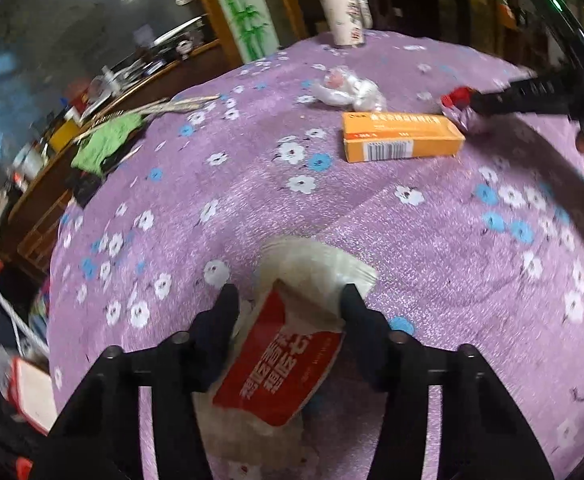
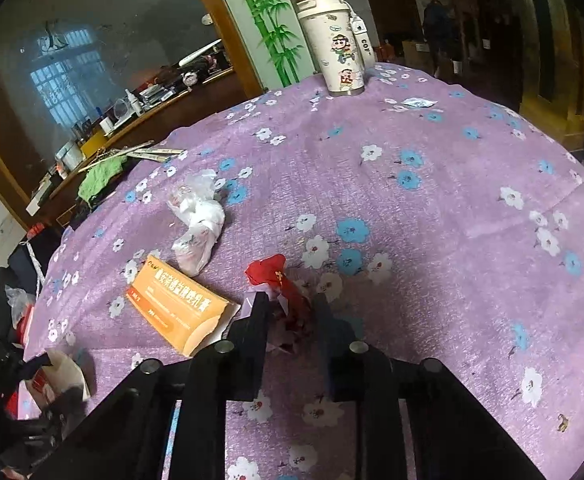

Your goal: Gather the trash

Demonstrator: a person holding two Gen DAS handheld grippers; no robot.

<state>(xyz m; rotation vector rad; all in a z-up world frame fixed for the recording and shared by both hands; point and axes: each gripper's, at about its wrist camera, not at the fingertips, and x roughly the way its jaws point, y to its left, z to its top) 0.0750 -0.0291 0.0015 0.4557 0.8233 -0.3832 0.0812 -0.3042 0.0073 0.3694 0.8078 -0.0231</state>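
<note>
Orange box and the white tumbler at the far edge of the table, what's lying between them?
A crumpled clear plastic wrapper lies between the orange box and the tumbler, nearer the box. The rest is bare purple tablecloth. The left wrist view shows it best.

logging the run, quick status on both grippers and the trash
Left gripper straddles red-and-white wrapper. Right gripper pinches red wrapper. Orange box, crumpled plastic loose on table. Nothing blocking.

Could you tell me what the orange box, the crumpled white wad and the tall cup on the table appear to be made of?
Orange box: printed cardboard, matte, with sharp folded edges and a barcode.
Crumpled white wad: probably thin plastic film; translucent, glossy creases.
Tall cup: looks like hard plastic or coated metal; smooth cream wall with cartoon stickers, silvery base ring.
</note>
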